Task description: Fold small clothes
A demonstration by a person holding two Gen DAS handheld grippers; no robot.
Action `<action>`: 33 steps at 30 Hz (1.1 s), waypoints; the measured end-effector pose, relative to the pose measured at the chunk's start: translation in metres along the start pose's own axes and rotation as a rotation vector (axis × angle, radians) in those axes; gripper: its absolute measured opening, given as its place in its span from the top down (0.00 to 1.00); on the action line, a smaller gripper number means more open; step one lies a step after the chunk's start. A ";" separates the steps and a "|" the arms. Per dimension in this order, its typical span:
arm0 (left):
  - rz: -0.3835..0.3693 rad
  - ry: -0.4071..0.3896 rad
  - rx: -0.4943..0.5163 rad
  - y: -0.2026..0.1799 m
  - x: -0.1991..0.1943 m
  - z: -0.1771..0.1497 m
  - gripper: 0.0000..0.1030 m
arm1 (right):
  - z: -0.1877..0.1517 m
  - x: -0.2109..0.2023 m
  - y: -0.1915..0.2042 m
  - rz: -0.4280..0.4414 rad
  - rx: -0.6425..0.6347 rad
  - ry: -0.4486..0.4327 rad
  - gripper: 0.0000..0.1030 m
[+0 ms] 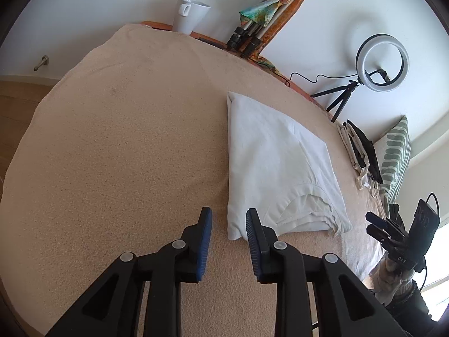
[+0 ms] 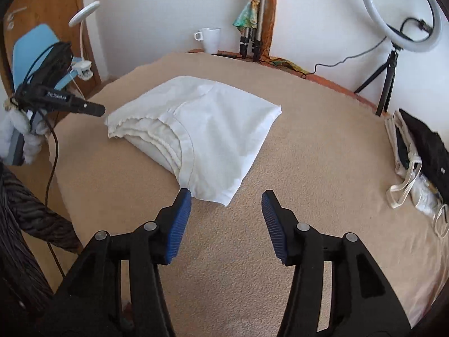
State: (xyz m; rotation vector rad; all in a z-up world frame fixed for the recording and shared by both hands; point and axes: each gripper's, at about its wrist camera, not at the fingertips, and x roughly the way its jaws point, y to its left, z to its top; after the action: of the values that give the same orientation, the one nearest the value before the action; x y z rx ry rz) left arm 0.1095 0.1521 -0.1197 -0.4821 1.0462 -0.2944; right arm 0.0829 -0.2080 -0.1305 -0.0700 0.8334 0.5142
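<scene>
On the beige-covered table (image 2: 280,168) the folded white garment (image 2: 202,129) lies flat, held by neither tool. The left gripper (image 1: 228,219) hangs just beside its near corner, fingers parted and empty. The right gripper (image 2: 226,200) is spread wide, also empty. At the table's edge a cream tote bag (image 2: 407,174) lies under black cloth (image 2: 426,146); its contents cannot be made out. A white mug (image 2: 210,39) stands by the wall.

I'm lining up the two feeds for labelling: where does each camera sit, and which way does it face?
Left wrist: on the left gripper, low over the beige cover, facing the wall and white mug; own open fingers show, the right gripper at right.
Right wrist: on the right gripper, facing the same wall; own open fingers show, the left gripper at left.
Shared: folded white garment, mug, ring light.
</scene>
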 end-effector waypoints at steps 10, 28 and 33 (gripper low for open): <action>-0.083 -0.066 -0.029 -0.016 0.011 0.059 0.54 | 0.042 0.026 -0.068 0.157 0.322 -0.035 0.48; -0.162 0.032 -0.160 0.009 0.098 0.108 0.73 | 0.085 0.130 -0.103 0.322 0.519 0.074 0.64; -0.216 0.048 -0.140 0.007 0.100 0.106 0.87 | 0.088 0.136 -0.109 0.414 0.599 0.065 0.84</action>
State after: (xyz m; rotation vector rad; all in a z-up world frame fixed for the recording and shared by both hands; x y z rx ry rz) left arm 0.2508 0.1378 -0.1553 -0.7197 1.0674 -0.4278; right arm 0.2700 -0.2257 -0.1844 0.6507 1.0427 0.6303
